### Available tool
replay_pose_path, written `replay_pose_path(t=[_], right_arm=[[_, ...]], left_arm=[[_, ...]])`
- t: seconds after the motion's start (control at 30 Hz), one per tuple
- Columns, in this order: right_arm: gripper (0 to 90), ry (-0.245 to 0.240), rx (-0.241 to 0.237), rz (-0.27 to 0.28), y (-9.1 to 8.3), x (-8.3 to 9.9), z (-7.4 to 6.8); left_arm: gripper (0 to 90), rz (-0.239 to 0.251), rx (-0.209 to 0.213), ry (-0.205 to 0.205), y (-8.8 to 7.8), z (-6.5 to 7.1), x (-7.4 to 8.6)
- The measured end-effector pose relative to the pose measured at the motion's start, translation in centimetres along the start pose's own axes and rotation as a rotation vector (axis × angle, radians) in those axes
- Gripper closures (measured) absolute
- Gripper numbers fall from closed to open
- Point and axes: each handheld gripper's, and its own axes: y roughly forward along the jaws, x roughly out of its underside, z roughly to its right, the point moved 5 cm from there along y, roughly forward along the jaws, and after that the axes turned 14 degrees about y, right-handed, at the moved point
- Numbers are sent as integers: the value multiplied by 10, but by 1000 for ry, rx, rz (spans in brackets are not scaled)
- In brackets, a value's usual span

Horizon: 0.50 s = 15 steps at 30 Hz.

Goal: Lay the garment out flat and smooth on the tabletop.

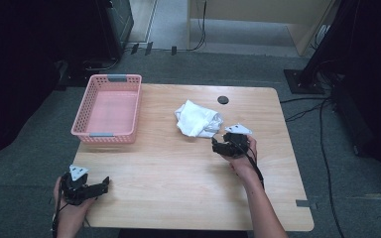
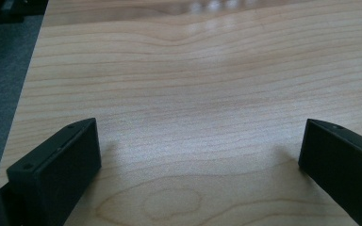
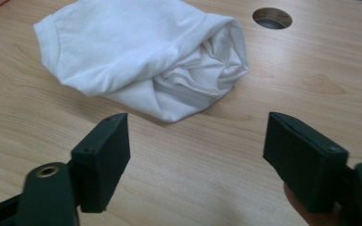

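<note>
Soft white cloth bundle [image 3: 141,56] on smooth, faintly glossy wooden table [image 3: 207,179].

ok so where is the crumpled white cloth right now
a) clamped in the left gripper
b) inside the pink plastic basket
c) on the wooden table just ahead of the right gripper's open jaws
c: the crumpled white cloth lies on the wooden table just beyond the right gripper, whose jaws stand apart, not touching it.

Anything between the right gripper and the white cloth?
Nothing visible. The right gripper stands open just short of the white cloth, with only bare table between its jaws and the nearest fold. The cable hole lies beyond the cloth, off the approach line.
</note>
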Motion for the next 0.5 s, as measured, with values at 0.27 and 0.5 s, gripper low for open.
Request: replay_pose_path(t=[0.27, 0.5], right_arm=[[527, 44, -24, -7, 23, -2, -3], [641, 58, -46, -21, 42, 0, -12]], left_arm=[[0, -1, 1, 0, 0, 0, 0], [0, -1, 2, 1, 0, 0, 0]])
